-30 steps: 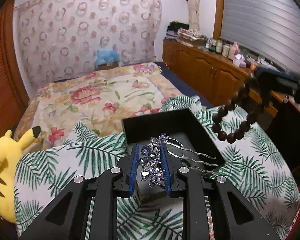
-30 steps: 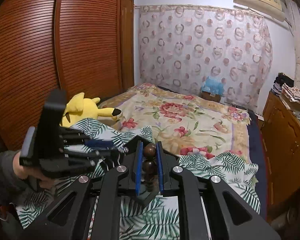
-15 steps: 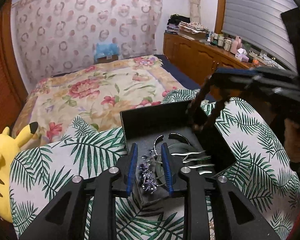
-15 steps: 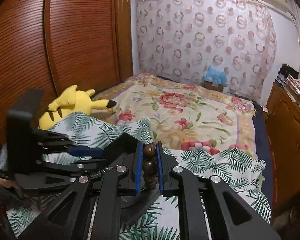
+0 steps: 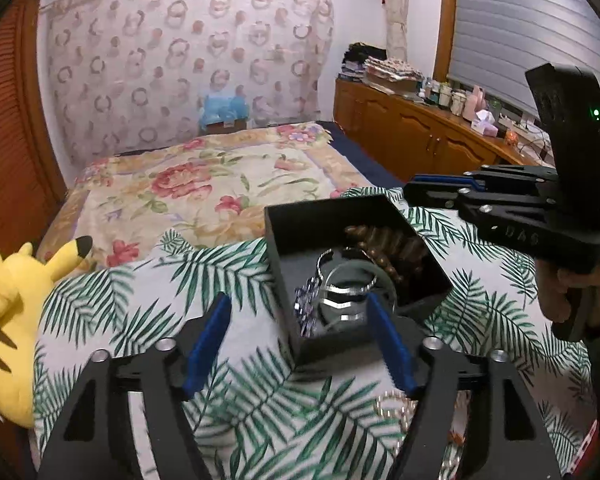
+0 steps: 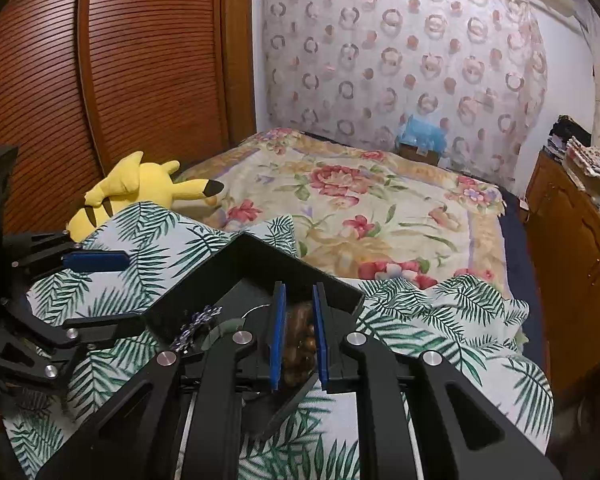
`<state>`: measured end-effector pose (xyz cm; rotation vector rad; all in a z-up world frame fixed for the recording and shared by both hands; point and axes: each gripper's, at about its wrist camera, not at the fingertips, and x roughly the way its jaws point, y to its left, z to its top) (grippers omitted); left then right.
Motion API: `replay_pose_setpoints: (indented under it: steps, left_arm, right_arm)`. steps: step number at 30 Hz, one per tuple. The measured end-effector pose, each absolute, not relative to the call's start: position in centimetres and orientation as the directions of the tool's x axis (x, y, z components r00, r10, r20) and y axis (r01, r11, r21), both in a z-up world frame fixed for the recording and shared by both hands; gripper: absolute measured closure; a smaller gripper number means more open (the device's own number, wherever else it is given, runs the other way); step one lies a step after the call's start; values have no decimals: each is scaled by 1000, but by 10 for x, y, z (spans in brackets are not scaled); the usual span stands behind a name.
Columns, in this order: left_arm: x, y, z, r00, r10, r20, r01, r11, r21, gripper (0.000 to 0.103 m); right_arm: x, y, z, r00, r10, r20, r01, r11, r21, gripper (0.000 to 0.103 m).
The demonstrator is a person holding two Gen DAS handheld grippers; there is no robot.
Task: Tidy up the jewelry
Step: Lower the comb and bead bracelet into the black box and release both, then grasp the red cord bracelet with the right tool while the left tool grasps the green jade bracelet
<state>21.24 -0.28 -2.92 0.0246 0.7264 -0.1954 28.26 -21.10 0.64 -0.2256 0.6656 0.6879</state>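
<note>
Two grippers frame the black box (image 5: 352, 216) on the palm-leaf cloth (image 5: 140, 296). We note our left gripper (image 5: 298, 344) spread wide and empty at the box's near corner. Our right gripper (image 6: 298, 332) stands narrowly parted over the box; the brown bead bracelet (image 5: 388, 248) shows between its pads (image 6: 278, 332), but we cannot tell whether they grip it. Inside also lie the jeweled hair comb (image 5: 306, 306) and a silvery bangle (image 5: 348, 280). A yellow plush (image 5: 8, 312) lies left.

Black left tool (image 5: 298, 344), blue pads (image 5: 206, 344), silver screws (image 5: 165, 345)
</note>
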Motion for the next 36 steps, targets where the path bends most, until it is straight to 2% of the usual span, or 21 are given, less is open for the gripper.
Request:
replay_pose_setpoints:
  steps: [7, 18, 23, 30, 36]
  left_arm:
    - [169, 7, -34, 734, -171, -657, 176, 983, -59, 27]
    - [109, 15, -53, 725, -164, -669, 168, 984, -59, 24]
    - [86, 29, -63, 718, -164, -677, 155, 985, -75, 23]
    - [61, 49, -74, 700, -159, -696, 141, 987, -83, 23]
    - [50, 57, -78, 689, -165, -705, 152, 985, -83, 23]
  right_arm:
    - [227, -226, 4, 582, 519, -626, -654, 756, 19, 87]
    - [147, -236, -36, 521, 508, -686, -668, 743, 43, 87]
    - [134, -235, -52, 494, 498, -713, -656, 752, 70, 80]
    - [130, -227, -67, 438, 502, -746, -653, 748, 119, 80]
    - [128, -214, -72, 417, 468, -779, -660, 745, 94, 80]
